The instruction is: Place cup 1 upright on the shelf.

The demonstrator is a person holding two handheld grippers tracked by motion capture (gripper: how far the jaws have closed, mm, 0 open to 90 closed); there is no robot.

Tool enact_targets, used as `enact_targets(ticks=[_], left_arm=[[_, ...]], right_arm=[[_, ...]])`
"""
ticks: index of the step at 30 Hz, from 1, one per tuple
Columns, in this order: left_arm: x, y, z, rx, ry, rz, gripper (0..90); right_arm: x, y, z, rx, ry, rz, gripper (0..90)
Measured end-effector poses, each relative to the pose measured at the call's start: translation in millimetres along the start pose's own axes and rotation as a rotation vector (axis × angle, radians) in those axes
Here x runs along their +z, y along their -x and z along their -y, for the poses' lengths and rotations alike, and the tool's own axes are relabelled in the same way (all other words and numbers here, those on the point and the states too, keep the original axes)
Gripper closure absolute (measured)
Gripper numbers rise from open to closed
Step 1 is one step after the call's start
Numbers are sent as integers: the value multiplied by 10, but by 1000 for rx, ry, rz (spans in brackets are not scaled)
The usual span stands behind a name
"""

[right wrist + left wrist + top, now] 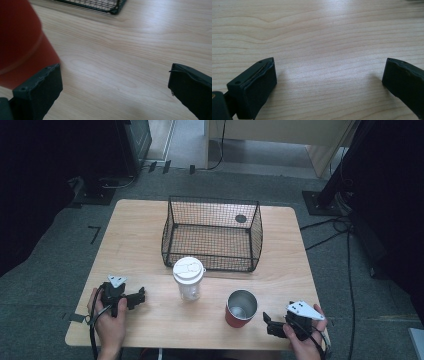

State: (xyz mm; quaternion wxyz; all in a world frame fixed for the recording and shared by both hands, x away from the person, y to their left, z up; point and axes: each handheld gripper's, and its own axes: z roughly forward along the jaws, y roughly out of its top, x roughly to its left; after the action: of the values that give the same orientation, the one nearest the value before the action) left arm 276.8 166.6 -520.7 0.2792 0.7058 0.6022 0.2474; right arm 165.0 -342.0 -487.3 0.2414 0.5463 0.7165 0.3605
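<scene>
The right gripper (pixel 270 323) and left gripper (pixel 138 297) rest low on the pale wooden table (pixel 140 240), jaws spread wide and empty — the red metal-lined cup (pixel 241 308) just beside the right one. Farther off stand the clear white-lidded tumbler (pixel 188 278) and the black wire-mesh basket (pixel 212 234).

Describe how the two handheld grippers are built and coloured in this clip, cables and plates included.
Both are black, blocky tools. The left gripper and the right gripper each carry a grey three-cornered plate with small dark holes on top. A black cable trails back from each. In the gripper views the jaws are flat rectangular blocks faced with dark pads, small screw holes along their top edges. No sleeves show.
</scene>
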Motion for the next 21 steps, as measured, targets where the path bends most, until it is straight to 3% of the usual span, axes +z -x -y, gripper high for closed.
enact_targets(ticks=[10,21], left_arm=[[-1,-2,0,0,0,2,0],[0,0,0,0,0,0,0]], right_arm=[[-46,-271,-66,-73,0,-66,0],[-80,-356,-84,-94,7,-118,0]])
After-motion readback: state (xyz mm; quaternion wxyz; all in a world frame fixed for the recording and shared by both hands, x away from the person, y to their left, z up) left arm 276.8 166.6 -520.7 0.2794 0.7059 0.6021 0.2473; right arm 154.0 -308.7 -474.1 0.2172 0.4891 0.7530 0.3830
